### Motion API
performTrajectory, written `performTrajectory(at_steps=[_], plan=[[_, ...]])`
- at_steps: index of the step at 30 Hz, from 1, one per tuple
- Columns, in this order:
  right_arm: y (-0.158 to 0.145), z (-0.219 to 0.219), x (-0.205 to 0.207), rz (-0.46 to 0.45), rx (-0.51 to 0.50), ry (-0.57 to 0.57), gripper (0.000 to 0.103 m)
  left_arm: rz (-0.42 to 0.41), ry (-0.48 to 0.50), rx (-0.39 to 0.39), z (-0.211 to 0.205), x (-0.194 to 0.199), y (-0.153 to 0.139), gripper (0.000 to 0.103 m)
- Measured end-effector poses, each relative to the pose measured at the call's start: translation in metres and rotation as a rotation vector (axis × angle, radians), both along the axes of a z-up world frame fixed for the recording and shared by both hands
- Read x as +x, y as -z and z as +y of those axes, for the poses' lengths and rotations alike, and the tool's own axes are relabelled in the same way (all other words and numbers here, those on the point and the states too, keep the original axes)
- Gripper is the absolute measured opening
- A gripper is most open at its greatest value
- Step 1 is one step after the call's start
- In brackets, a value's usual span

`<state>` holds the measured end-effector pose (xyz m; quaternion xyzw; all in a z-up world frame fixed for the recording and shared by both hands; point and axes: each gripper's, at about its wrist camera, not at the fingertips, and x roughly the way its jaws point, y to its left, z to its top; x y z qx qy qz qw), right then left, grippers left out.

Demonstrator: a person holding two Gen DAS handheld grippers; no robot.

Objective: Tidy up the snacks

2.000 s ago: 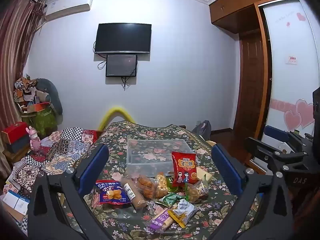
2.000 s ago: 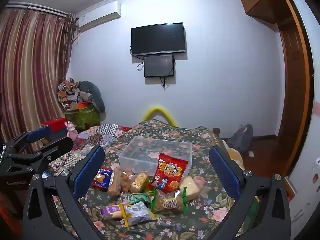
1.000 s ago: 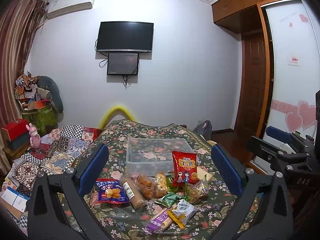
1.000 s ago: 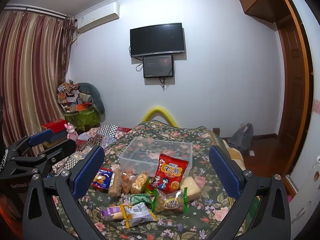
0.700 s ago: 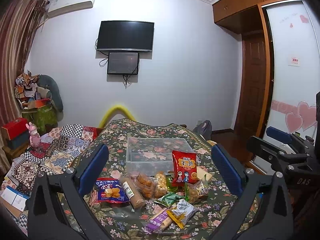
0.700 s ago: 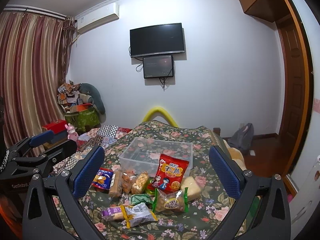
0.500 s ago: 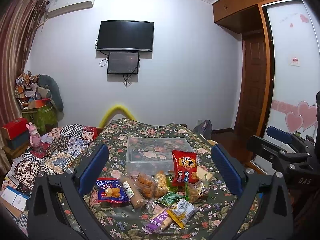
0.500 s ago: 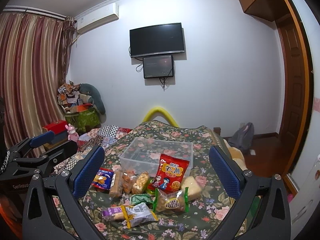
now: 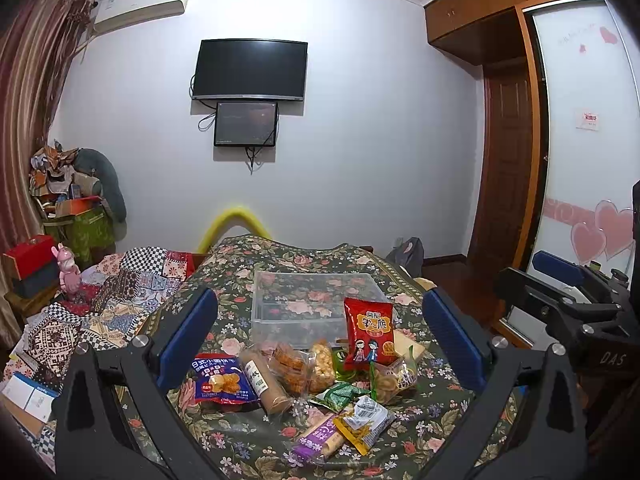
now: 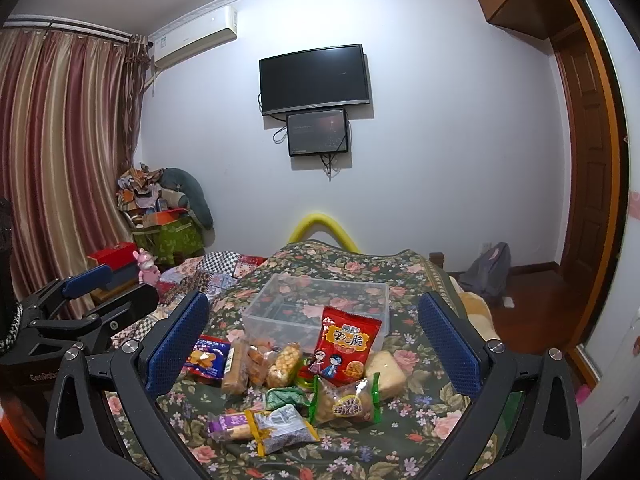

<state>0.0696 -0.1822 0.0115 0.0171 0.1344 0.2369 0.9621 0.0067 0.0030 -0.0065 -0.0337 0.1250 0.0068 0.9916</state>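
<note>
Several snack packets lie in a pile on a floral tablecloth [image 9: 240, 432]. A red chip bag [image 9: 368, 338] [image 10: 346, 348] leans upright against a clear plastic box [image 9: 316, 304] [image 10: 320, 304], which is empty. Left of it lie a blue cookie bag [image 9: 218, 380] [image 10: 206, 356] and clear cracker packs [image 9: 296, 366]. A purple wafer bar [image 9: 320, 438] [image 10: 230, 426] lies nearest me. My left gripper [image 9: 320, 340] hangs open above the pile, holding nothing. My right gripper [image 10: 312, 338] is open too, and empty.
A patchwork quilt [image 9: 100, 308] covers the surface left of the table. Boxes and a pink toy [image 9: 68, 272] stand at far left. A wooden door and wardrobe [image 9: 508, 168] fill the right side. A yellow foam arch [image 9: 236, 224] rises behind the table.
Both views have drifted only slightly; the snacks and the box lie as before. Both grippers stay open and empty.
</note>
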Motion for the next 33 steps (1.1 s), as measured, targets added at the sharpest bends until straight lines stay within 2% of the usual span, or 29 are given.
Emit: performTrajectory(at_steps=[22,33], plan=[[0.002,0.000,-0.001,0.003,0.008,-0.003,0.103,0.000,0.014,0.008,-0.001,0.000,-0.002,0.103],[0.011,-0.001,0.007,0.033,0.016,-0.013,0.103,0.038,0.017,-0.011,0.006,0.008,0.008,0.103]])
